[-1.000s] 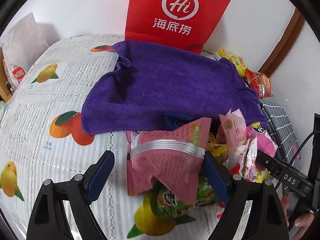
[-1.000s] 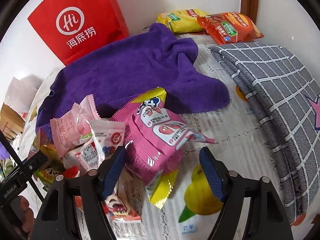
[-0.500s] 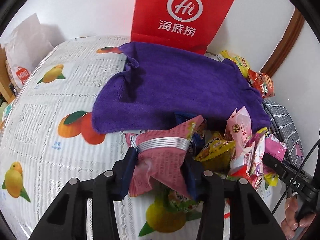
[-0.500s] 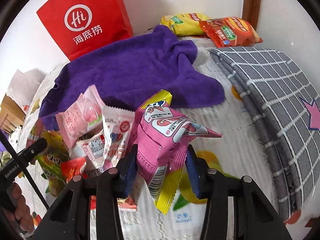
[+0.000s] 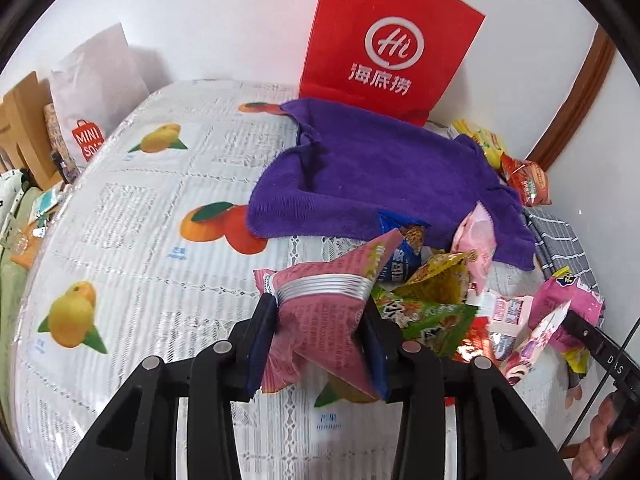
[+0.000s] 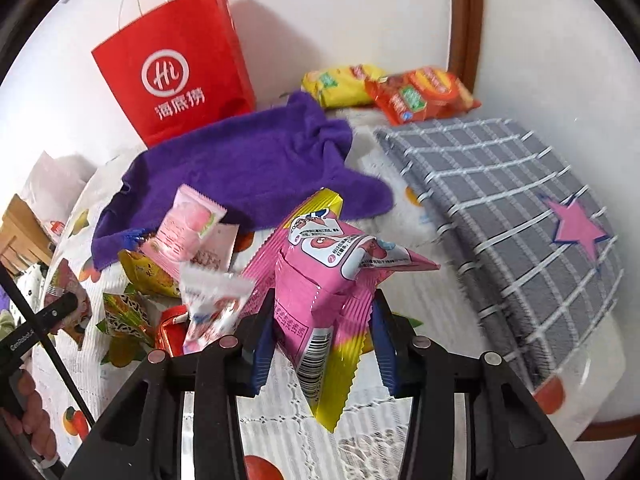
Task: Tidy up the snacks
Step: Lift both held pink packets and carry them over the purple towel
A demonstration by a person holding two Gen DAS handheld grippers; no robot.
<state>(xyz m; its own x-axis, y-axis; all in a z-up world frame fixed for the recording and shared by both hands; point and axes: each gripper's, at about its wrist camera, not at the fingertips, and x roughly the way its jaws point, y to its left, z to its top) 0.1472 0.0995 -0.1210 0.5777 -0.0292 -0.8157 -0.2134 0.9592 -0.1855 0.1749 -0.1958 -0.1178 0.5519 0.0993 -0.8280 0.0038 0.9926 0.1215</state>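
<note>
In the left wrist view, the left gripper [image 5: 318, 344] sits at lower centre, its blue-padded fingers closed tight against both sides of a dusty-pink snack packet [image 5: 324, 312], which bulges upward between them with a silver crimp band across its top. The packet hangs above the fruit-printed tablecloth [image 5: 140, 240]. To its right, at mid-right of the frame, lies the snack pile [image 5: 452, 296]: a green packet, a yellow one, a blue one tucked against the purple towel [image 5: 384, 184], and paler pink wrappers. The red paper bag [image 5: 392, 40] stands at upper centre against the wall, just behind the towel.

In the right wrist view, the right gripper [image 6: 322, 340] is likewise clamped shut, pinching a bright pink packet [image 6: 320, 280] with a yellow lower edge and a barcode (its top corner juts out to the right). This packet fills the centre of the frame, lifted off the cloth. Left of it a blurred white-and-pink wrapper [image 6: 212, 300] overlaps the pile. A grey checked cloth [image 6: 512, 216] with a pink star covers the right side. At upper centre, a yellow packet [image 6: 340, 84] and an orange packet [image 6: 424, 92] rest side by side near the wall.
</note>
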